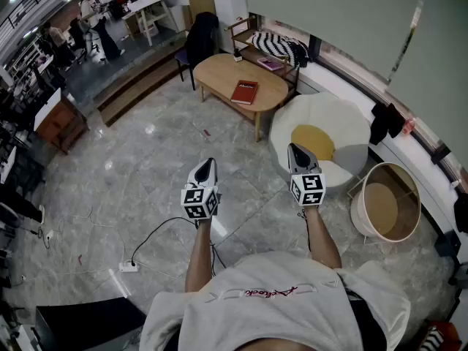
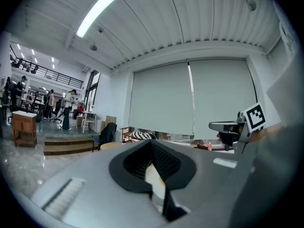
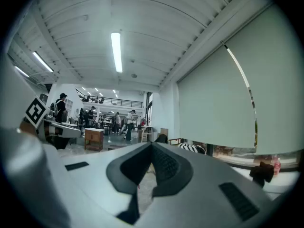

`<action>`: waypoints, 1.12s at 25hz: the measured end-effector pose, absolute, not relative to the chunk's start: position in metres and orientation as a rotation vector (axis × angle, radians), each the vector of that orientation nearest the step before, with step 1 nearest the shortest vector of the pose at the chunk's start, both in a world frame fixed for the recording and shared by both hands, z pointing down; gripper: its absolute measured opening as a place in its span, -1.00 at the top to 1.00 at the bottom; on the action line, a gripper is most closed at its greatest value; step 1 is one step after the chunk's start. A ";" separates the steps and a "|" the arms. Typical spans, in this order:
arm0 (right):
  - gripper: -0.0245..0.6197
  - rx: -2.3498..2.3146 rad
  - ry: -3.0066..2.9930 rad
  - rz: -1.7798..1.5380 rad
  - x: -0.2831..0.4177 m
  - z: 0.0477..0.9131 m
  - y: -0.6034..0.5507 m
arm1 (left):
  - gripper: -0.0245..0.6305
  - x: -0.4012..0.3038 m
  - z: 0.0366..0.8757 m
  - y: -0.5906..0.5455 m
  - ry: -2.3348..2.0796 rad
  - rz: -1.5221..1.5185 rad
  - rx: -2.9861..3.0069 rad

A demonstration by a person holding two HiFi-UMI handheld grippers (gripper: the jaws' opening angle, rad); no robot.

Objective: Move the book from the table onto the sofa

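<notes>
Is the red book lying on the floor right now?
No, the red book lies flat on top of the oval wooden table, not on the floor.

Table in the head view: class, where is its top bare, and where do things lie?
The wooden table is bare across its left end, up to the red book, and in a narrower strip right of the book. A small dark object sits at its far edge. A striped cushion crowds the sofa behind.

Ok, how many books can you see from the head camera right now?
1 for certain: the red book lies on the oval wooden table. A flat pinkish thing on the bench behind could be another; too small to tell.
</notes>
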State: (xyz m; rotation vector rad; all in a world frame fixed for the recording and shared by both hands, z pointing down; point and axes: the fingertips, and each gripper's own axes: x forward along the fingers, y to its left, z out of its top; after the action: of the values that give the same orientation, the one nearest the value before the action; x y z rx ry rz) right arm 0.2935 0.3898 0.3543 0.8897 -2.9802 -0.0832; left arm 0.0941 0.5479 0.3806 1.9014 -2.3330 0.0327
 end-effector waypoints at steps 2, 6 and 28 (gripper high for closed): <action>0.90 0.893 -2.981 -0.077 0.290 0.354 0.392 | 0.90 0.090 0.378 0.551 -2.335 0.032 1.904; 0.90 0.897 -2.979 -0.073 0.287 0.354 0.391 | 0.90 0.083 0.374 0.550 -2.347 0.031 1.902; 0.90 0.837 -2.998 -0.051 0.309 0.361 0.378 | 0.90 0.105 0.366 0.534 -2.381 0.048 1.880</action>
State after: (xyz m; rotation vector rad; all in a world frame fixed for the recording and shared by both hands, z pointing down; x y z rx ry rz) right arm 0.3094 0.3781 0.3609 0.8371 -2.9976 -0.0510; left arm 0.1048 0.5337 0.3659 1.8796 -2.3806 0.0476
